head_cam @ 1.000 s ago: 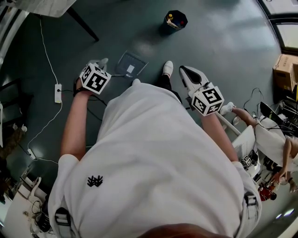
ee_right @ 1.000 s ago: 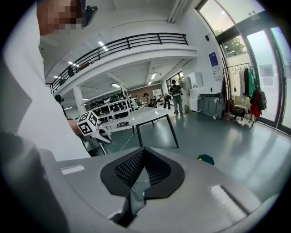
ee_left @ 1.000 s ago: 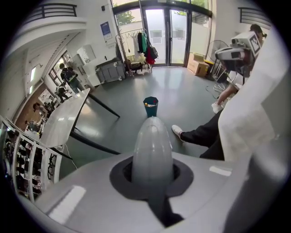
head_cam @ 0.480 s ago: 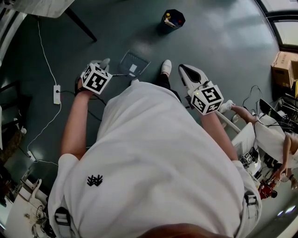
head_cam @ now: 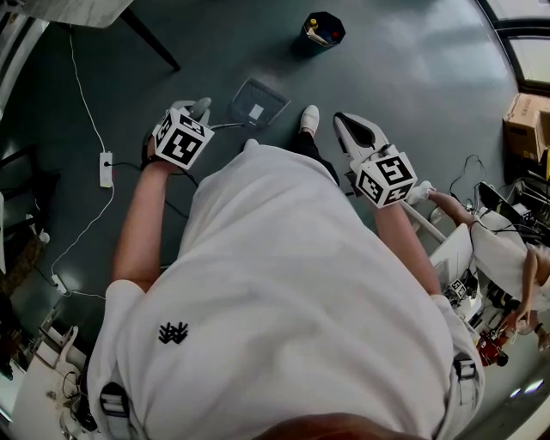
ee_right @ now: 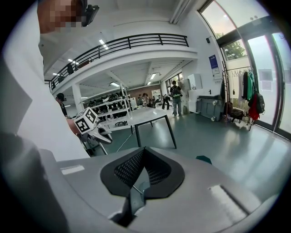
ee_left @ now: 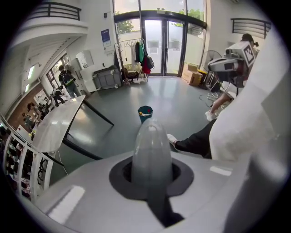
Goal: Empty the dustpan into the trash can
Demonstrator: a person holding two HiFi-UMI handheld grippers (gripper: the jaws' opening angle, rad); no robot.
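Note:
A dark trash can (head_cam: 324, 31) holding some litter stands on the grey floor ahead; it shows small in the left gripper view (ee_left: 145, 112). The grey dustpan (head_cam: 256, 106) with a white scrap in it sits low, in front of my left foot. Its thin handle runs back to my left gripper (head_cam: 199, 109), which is shut on it. The handle's rounded grey top (ee_left: 151, 145) sticks up between the jaws. My right gripper (head_cam: 344, 122) is at waist height on the right, shut with nothing in it (ee_right: 140, 179). The pan itself is hidden in both gripper views.
A white table (head_cam: 77, 10) with black legs stands far left. A power strip (head_cam: 106, 170) and its white cable lie on the floor at left. A cardboard box (head_cam: 522, 127), cables and another person (head_cam: 507, 258) crowd the right side. My shoe (head_cam: 309, 123) is near the dustpan.
My left gripper and the dustpan have moved a little forward, towards the trash can. The right gripper has shifted slightly forward too, still shut.

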